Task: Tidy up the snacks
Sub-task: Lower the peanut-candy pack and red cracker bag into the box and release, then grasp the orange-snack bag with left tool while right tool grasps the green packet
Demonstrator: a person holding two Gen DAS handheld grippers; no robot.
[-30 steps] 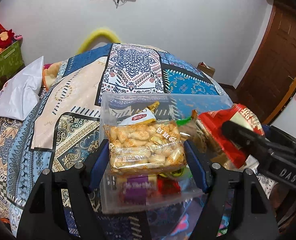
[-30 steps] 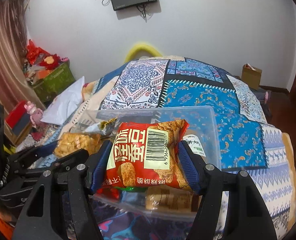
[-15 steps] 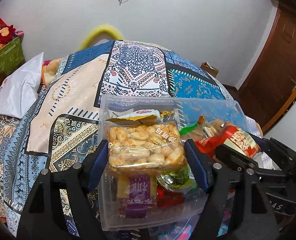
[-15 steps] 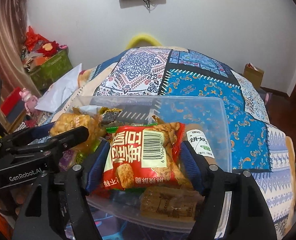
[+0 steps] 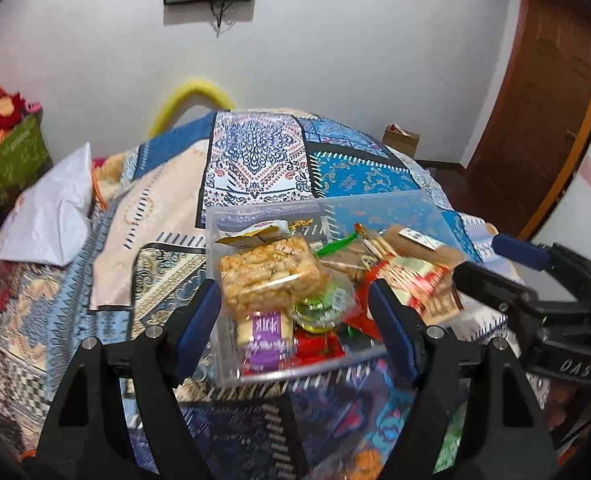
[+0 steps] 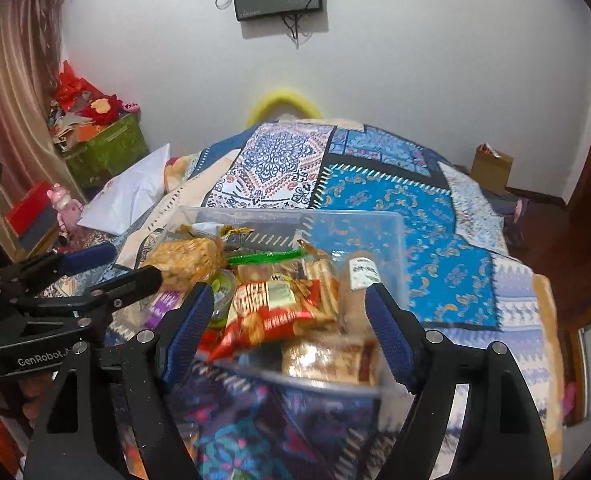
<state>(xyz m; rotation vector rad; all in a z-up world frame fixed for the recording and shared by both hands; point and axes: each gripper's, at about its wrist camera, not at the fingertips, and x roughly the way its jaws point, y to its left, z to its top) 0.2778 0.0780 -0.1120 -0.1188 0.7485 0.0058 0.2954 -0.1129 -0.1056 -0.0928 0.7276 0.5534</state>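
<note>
Sitting mid-frame in the clear plastic bin [image 5: 375,208], the biscuit pack [image 5: 269,276] and red snack bag [image 6: 279,312] look light, crinkly, crushable; pinch their sealed edges. Left gripper [image 5: 295,320] and right gripper [image 6: 289,320] both gape, holding nothing.

A clear plastic bin [image 5: 395,210] sits near the bed's front edge, heaped with snacks: a clear cracker pack [image 5: 269,278] left, a red bag [image 6: 279,312] right, both tilted

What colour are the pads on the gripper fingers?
Blue pads, best seen in the right wrist view.
</note>
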